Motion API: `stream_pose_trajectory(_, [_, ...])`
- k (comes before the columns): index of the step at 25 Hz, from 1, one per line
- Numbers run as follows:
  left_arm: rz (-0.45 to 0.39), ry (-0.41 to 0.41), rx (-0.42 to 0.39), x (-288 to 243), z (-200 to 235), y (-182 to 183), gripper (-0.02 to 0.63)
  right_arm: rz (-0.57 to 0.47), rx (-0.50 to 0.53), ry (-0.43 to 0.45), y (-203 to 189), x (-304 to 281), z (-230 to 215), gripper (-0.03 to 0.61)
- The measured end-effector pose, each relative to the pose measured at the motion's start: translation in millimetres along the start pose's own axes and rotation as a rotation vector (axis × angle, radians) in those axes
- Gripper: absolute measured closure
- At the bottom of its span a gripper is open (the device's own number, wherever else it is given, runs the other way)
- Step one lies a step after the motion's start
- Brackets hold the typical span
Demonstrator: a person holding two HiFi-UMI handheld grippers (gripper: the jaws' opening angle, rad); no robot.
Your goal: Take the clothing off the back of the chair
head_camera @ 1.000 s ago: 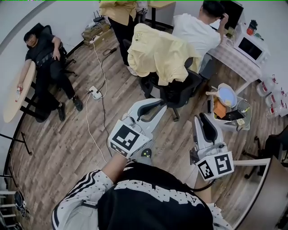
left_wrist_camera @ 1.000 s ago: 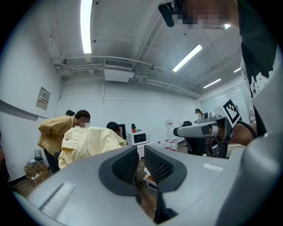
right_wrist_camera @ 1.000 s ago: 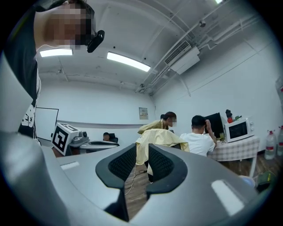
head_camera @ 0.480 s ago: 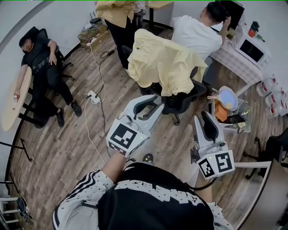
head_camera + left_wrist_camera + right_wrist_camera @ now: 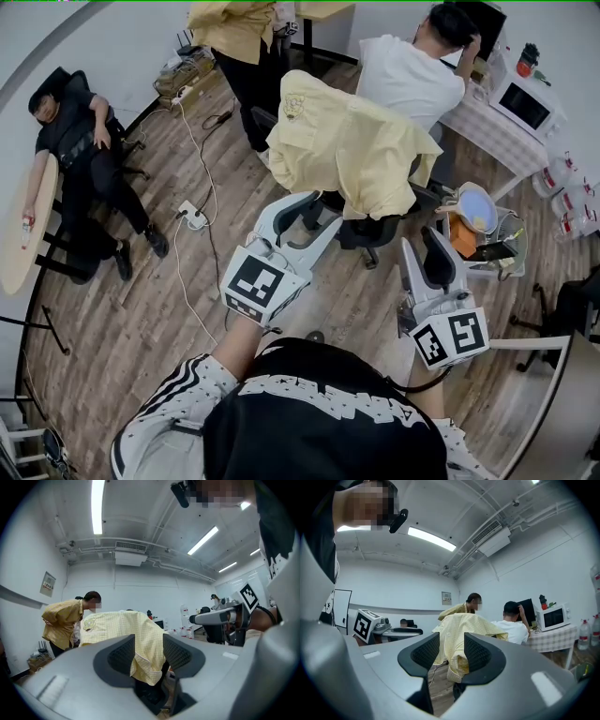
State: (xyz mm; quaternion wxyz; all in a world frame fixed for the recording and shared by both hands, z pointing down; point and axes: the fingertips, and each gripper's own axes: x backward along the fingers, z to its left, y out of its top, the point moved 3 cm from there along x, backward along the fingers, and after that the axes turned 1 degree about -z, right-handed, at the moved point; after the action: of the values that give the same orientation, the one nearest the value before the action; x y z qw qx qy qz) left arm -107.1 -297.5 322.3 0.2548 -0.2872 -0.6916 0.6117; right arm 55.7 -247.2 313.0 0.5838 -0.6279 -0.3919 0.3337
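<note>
A pale yellow shirt (image 5: 352, 145) hangs over the back of a black office chair (image 5: 375, 228) just ahead of me. My left gripper (image 5: 302, 211) points level at the shirt's lower hem and stays a short way from it; its jaws are opening with nothing between them. My right gripper (image 5: 424, 253) is level to the right of the chair, its jaws also opening and empty. In the left gripper view the shirt (image 5: 122, 630) shows beyond the left gripper (image 5: 149, 653). Likewise, in the right gripper view, the shirt (image 5: 461, 632) hangs past the right gripper (image 5: 451, 653).
A person in a white shirt (image 5: 408, 70) sits at a desk right behind the chair. Another person in yellow (image 5: 239, 28) stands behind it on the left. A person in black (image 5: 75, 131) reclines at far left. A power strip (image 5: 194, 216) and a small table (image 5: 506, 246) flank the chair.
Both grippers have moved forward toward the chair, which now sits closer in the head view. The jaws of both have spread wider.
</note>
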Motion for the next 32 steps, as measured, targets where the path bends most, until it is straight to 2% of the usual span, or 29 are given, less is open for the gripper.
stream_pose_trajectory(16, [0.007, 0.024, -0.013, -11.4, 35.4, -11.6, 0.399, 0.015, 0.027, -0.022, -1.6, -31.4, -9.7, 0.368])
stream_pose_trajectory(32, [0.053, 0.043, -0.030, -51.7, 85.1, -25.8, 0.364, 0.043, 0.023, -0.050, -9.8, -85.5, -34.9, 0.341])
